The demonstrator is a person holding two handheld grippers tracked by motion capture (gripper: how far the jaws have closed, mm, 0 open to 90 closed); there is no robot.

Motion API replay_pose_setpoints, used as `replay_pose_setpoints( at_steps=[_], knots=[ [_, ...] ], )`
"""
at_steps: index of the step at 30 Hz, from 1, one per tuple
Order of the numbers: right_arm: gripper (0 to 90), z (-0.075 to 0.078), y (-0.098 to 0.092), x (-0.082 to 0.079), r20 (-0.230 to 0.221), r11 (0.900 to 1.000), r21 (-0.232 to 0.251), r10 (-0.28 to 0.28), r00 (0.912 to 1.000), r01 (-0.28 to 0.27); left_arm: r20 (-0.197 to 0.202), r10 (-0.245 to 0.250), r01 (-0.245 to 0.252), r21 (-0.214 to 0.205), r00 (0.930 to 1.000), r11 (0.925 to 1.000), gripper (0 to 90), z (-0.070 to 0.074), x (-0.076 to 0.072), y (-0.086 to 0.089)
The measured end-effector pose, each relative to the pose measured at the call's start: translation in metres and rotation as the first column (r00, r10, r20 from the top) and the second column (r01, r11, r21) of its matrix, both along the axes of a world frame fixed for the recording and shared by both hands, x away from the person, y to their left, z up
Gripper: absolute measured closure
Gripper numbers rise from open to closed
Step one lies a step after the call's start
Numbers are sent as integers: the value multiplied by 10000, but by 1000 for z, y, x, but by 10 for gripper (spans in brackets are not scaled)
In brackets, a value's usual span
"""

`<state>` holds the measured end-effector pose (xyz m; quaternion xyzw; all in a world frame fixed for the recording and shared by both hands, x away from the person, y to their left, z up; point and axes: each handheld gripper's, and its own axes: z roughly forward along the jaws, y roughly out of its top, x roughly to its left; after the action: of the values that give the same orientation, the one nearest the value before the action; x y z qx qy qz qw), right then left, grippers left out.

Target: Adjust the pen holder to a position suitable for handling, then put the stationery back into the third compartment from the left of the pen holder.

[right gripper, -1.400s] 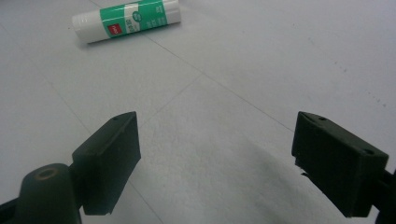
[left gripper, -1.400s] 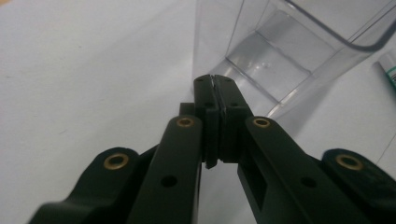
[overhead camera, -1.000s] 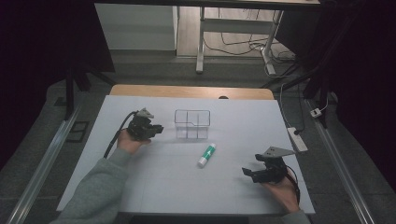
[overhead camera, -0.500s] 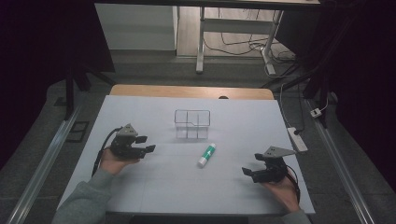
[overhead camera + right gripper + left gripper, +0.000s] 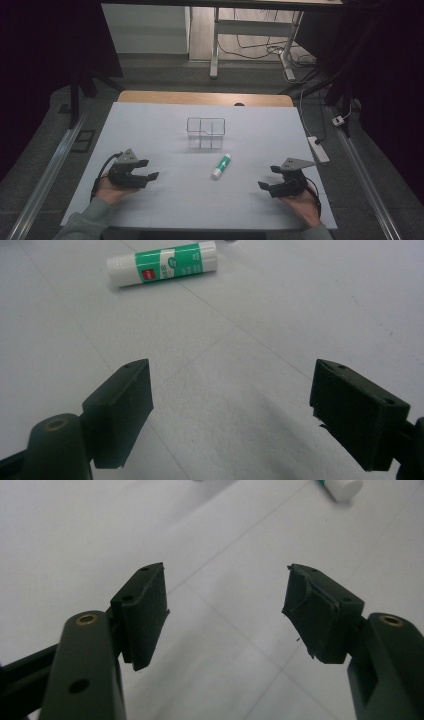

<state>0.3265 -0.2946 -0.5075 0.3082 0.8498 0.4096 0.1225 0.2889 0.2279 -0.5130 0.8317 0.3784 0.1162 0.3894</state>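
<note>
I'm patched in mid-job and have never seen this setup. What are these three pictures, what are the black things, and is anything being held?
There is no robot arm here: a person holds a hand-held gripper in each hand. The high view looks down on the white table from the person's side, with the left gripper at the left and the right gripper at the right. The other two pictures come from cameras riding on the grippers, each looking along its own two black fingers. On the table lie a green and white glue stick and, beyond it, a clear divided box. Nothing is held: both grippers are open over bare table, and the left one's jaws have just been opening with nothing between them. The right gripper view shows the glue stick lying ahead of its fingers.
</note>
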Motion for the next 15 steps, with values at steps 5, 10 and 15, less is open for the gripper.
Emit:
replay_pose_setpoints(
  at_steps=[5, 10, 15],
  knots=[
    [176, 0, 0, 0, 29, 10000, -59, 34, 10000, -34, -127, 103, -104, -30, 9999, 9999, 321, -3, 1, 5],
    [176, 1, 1, 0, 65, 9999, -68, 98, 9999, -98, -143, 194, -194, -4, 9997, 9998, 315, -4, -1, 9],
    [175, 5, 5, 1, 168, 9995, -102, 310, 9994, -309, -184, 218, -217, 33, 9996, 9998, 310, -4, -3, 11]
  ],
)
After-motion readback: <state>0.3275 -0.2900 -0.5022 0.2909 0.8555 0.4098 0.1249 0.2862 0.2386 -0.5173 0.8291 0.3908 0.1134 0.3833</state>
